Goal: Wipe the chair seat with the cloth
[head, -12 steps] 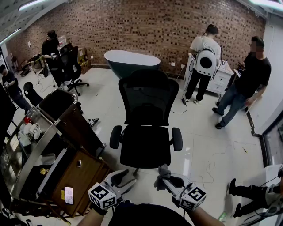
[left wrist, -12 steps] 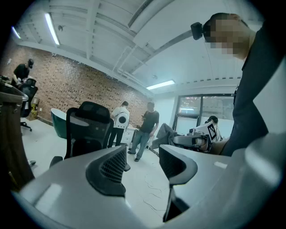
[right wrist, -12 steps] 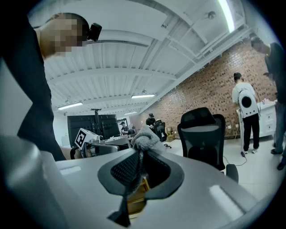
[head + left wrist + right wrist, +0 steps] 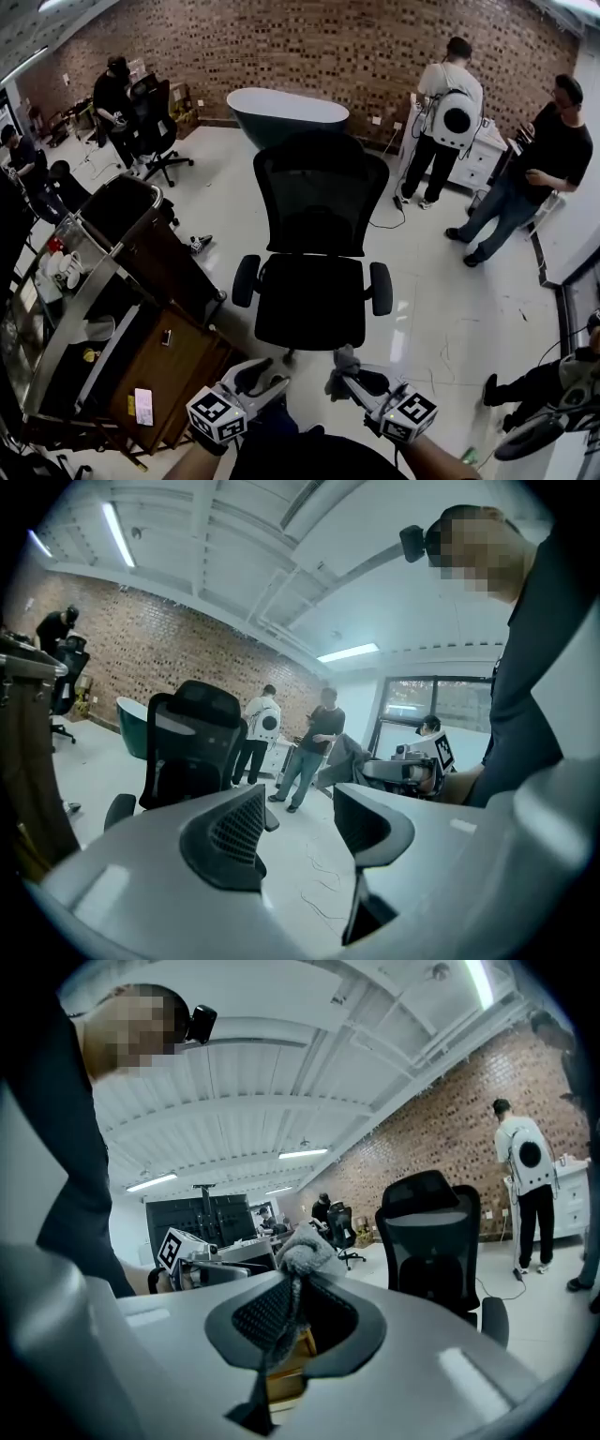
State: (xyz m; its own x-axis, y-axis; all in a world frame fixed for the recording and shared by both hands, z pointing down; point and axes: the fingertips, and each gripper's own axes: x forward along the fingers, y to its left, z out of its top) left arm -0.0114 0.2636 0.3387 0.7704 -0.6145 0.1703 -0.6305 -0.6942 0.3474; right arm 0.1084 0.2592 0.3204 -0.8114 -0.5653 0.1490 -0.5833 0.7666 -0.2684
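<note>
right gripper (image 4: 349, 373) jaws clamped on grey cloth (image 4: 343, 369), bunched ahead for wiping. left gripper (image 4: 265, 375) jaws apart, empty (likely spare). chair seat (image 4: 310, 302) just beyond, not yet touched.

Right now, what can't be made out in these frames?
- Dirt on the chair seat: head view, the black surface is too dark to tell.
- Full extent of the cloth: right gripper view, the right gripper is shut on it and covers its lower part.
- Items on the cart: head view, too small.
- Floor below the left gripper: left gripper view, its open jaws block it.
</note>
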